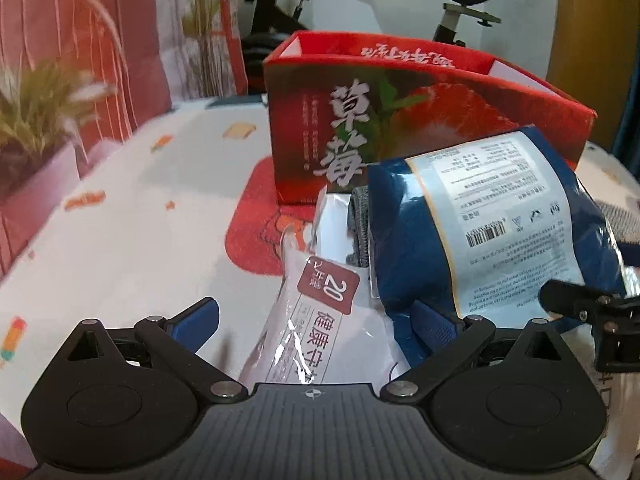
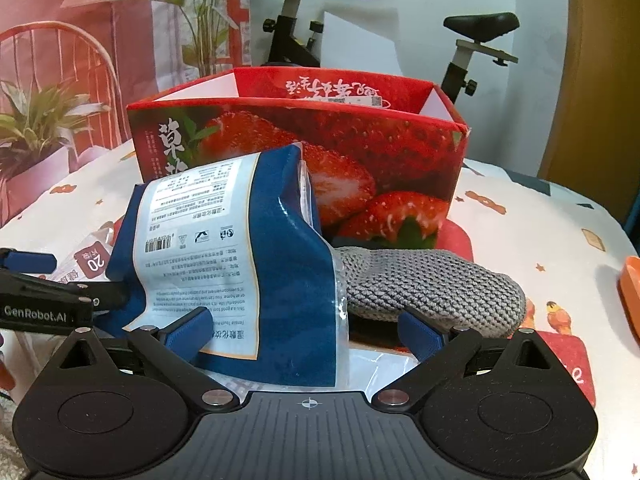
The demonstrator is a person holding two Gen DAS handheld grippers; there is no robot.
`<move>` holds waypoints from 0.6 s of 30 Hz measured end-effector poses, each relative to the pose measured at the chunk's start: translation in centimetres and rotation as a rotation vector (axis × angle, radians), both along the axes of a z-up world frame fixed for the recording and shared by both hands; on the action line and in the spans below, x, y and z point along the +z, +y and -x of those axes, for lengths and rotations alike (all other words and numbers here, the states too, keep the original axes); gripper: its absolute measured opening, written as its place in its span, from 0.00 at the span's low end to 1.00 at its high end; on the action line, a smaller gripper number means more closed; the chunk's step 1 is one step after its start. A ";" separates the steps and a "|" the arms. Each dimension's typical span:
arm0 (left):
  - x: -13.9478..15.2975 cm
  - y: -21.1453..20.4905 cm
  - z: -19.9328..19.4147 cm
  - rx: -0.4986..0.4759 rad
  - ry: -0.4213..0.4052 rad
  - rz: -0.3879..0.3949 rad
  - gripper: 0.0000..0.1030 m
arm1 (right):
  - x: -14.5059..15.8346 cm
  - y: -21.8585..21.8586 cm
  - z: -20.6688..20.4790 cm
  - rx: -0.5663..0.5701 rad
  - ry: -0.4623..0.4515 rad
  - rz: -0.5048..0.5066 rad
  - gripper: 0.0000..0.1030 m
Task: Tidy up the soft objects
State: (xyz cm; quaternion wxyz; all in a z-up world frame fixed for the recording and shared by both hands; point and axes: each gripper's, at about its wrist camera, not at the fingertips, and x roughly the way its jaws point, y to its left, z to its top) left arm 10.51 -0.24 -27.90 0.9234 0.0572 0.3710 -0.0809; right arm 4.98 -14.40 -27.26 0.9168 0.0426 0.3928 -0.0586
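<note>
A red strawberry box [image 1: 400, 120] [image 2: 360, 152] stands open-topped on the patterned cloth. In front of it a blue packet with a white label [image 1: 480, 220] [image 2: 240, 248] stands tilted, leaning over a grey knitted piece [image 2: 432, 284] [image 1: 360, 224]. A white packet marked "20" [image 1: 320, 320] [image 2: 86, 258] lies between the wide-spread fingers of my left gripper [image 1: 314, 320], which is open; its right finger sits against the blue packet's lower edge. My right gripper [image 2: 304, 332] is open too, with the blue packet's bottom between its fingers and not pinched. Each gripper shows at the edge of the other's view.
A white cloth with small prints [image 1: 120, 240] covers the surface, with a red patch [image 1: 256, 224] under the box. An orange object [image 2: 630, 292] sits at the right edge. Behind are an exercise bike [image 2: 472, 40], a potted plant [image 2: 36, 132] and a wooden door.
</note>
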 end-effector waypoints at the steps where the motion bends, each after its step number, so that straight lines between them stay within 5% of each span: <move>1: -0.1 0.3 -0.2 0.006 0.014 0.023 1.00 | 0.0 0.0 0.0 0.003 -0.001 0.000 0.95; 10: 0.0 0.8 -1.2 0.011 0.070 0.058 1.00 | 1.0 0.3 0.2 0.038 -0.041 0.052 0.82; 18: 3.4 0.8 -0.9 -0.002 -0.048 -0.003 0.81 | 2.0 0.4 -0.8 0.086 -0.079 0.088 0.68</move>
